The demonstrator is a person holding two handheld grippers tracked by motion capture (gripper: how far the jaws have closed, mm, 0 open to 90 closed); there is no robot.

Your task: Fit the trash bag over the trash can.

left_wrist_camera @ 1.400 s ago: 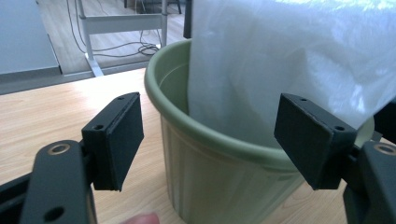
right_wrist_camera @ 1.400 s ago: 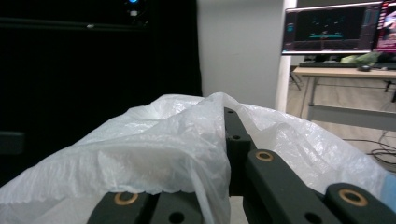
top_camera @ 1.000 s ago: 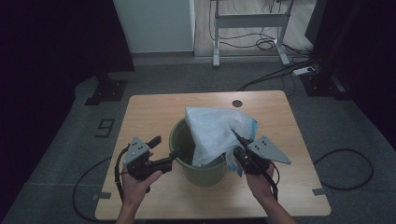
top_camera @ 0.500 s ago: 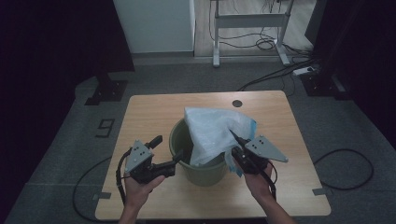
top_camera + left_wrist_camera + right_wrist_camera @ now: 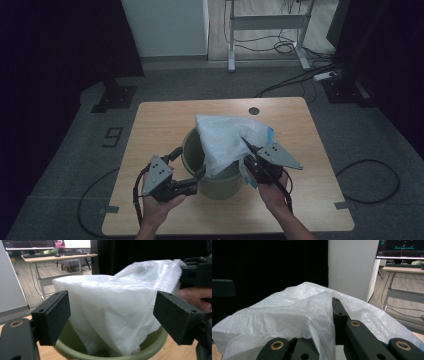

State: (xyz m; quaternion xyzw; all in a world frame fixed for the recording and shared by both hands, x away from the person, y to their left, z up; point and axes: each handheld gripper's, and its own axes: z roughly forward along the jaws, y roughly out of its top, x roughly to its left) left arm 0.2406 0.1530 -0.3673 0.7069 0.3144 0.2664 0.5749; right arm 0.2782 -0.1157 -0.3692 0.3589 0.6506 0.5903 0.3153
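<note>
Jaws wide apart on the left gripper (image 5: 187, 170), and they have just been opening, with nothing pressed between the pads; in the left gripper view the white plastic bag (image 5: 120, 312) sits framed between them but untouched. That gripper hangs just beside the near-left wall of the green bucket (image 5: 220, 182), which stands on the wooden table (image 5: 165, 120) toward its near edge. Moving across: the bag is draped into and over the bucket, part of it sunk inside, the rest peaked up above the rim. It looks thin, crinkly and semi-translucent, with a serrated cut edge and a hint of blue at its right side. Judging by that, it should be feather-light, completely limp and a bit slippery, so a pinch on a doubled fold or right at the mouth edge ought to hold better than a single smooth layer. Hard tugging could stretch or tear the film. Over on the right, the right gripper (image 5: 250, 155) has its jaws clamped on a gathered fold of the bag, holding that side lifted by the bucket's right rim.
</note>
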